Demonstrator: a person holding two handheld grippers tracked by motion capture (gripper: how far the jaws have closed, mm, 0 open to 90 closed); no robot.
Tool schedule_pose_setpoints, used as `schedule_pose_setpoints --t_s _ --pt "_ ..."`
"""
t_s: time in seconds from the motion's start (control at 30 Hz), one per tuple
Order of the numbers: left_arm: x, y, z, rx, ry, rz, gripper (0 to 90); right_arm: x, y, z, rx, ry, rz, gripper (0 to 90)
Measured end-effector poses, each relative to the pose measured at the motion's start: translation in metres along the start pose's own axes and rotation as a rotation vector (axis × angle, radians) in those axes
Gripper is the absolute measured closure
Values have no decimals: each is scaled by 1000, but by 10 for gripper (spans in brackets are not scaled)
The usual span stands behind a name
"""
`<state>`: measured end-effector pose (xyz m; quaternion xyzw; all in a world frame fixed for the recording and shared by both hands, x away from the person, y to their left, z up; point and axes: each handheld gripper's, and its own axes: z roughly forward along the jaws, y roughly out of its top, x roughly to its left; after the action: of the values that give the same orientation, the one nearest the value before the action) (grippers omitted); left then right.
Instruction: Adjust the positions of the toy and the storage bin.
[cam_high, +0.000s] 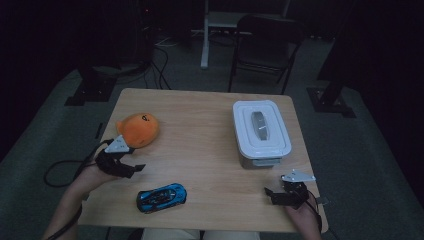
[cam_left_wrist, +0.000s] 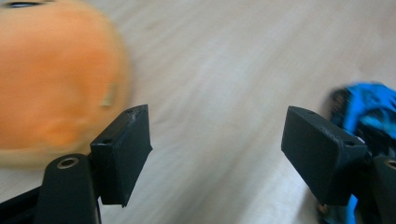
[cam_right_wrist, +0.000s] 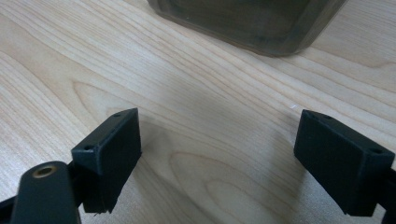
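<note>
The pale wood-grain table (cam_high: 205, 125) fills the middle of the high view, and right of centre on it stands a rectangular grey box (cam_high: 261, 132) with rounded corners and a smooth white lid shut over it, so its contents cannot be seen. At centre left lies a round, soft orange plush (cam_high: 138, 129), with a glossy blue toy car (cam_high: 161, 197) at lower centre. The left gripper (cam_high: 134, 169), between plush and car, and the right gripper (cam_high: 270, 193), at lower right, both gape wide and hold nothing.
</note>
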<state>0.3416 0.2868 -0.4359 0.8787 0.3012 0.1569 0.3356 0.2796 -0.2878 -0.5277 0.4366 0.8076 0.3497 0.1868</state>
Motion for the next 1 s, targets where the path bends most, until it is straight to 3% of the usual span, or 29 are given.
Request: schedule_pose_setpoints --t_s 0.3,0.47,0.63,0.73,0.77,0.8,0.87,0.93,1.0 --pt "35 18 2 -51 132 -80 255 0 0 0 0 0 0 144" --pt "51 28 4 -79 148 -123 255 0 0 0 0 0 0 144" --pt "70 35 13 -67 217 -134 267 0 0 0 0 0 0 144" --pt "84 34 20 -77 222 -170 297 0 0 0 0 0 0 145" --pt "88 34 24 -69 209 -182 297 0 0 0 0 0 0 145" --pt "91 33 29 -50 227 -191 297 0 0 0 0 0 0 145" --pt "97 31 38 -14 203 -207 297 0 0 0 0 0 0 145" --pt "98 28 47 5 237 -197 298 0 0 0 0 0 0 145" --pt "102 23 51 -26 222 -240 298 0 0 0 -1 -2 3 150"
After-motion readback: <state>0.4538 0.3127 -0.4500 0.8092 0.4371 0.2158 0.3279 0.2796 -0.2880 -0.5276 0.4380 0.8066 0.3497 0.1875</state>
